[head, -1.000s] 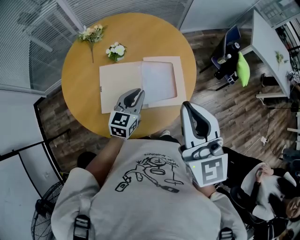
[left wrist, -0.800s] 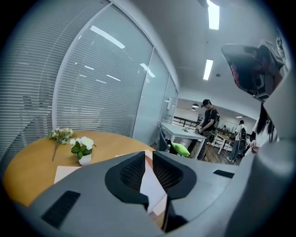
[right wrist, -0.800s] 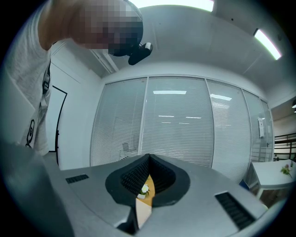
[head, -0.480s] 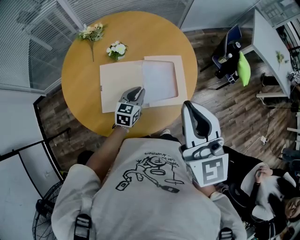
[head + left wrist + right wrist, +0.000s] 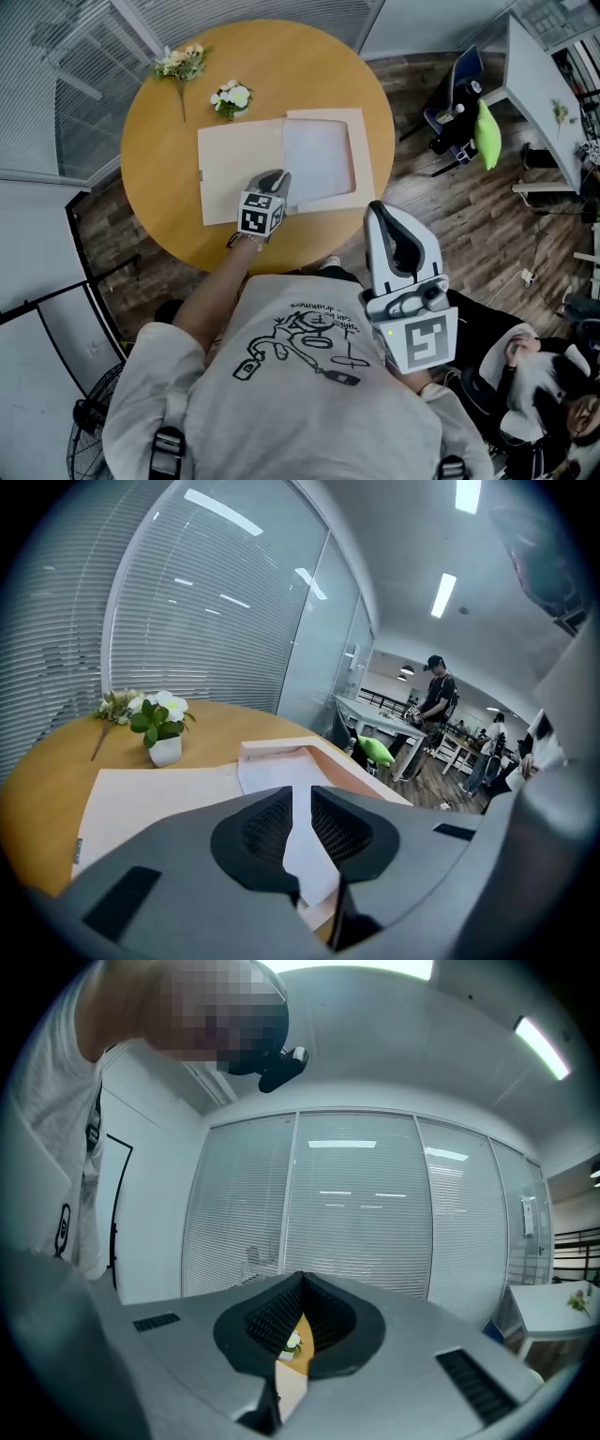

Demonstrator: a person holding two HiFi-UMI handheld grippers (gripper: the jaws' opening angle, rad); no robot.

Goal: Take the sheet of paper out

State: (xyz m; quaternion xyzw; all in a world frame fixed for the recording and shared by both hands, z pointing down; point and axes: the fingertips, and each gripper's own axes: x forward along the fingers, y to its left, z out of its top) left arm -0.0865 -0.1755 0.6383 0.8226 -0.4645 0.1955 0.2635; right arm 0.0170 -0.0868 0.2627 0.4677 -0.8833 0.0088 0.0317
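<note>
Since the sheet of paper (image 5: 319, 157) lies flat in the open folder (image 5: 234, 169) on the round counter (image 5: 155, 131), nothing is out yet: the left claw (image 5: 275, 178) hovers at its near corner, narrowly apart and opening, while the right claw (image 5: 378, 214) waits closed, empty.

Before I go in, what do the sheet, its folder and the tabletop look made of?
Sheet: thin white paper, matte, lying flat. Folder: probably cream card, matte, its border raised round the sheet. Tabletop: wood or wood-look laminate, smooth, even honey colour; can't tell which.
</note>
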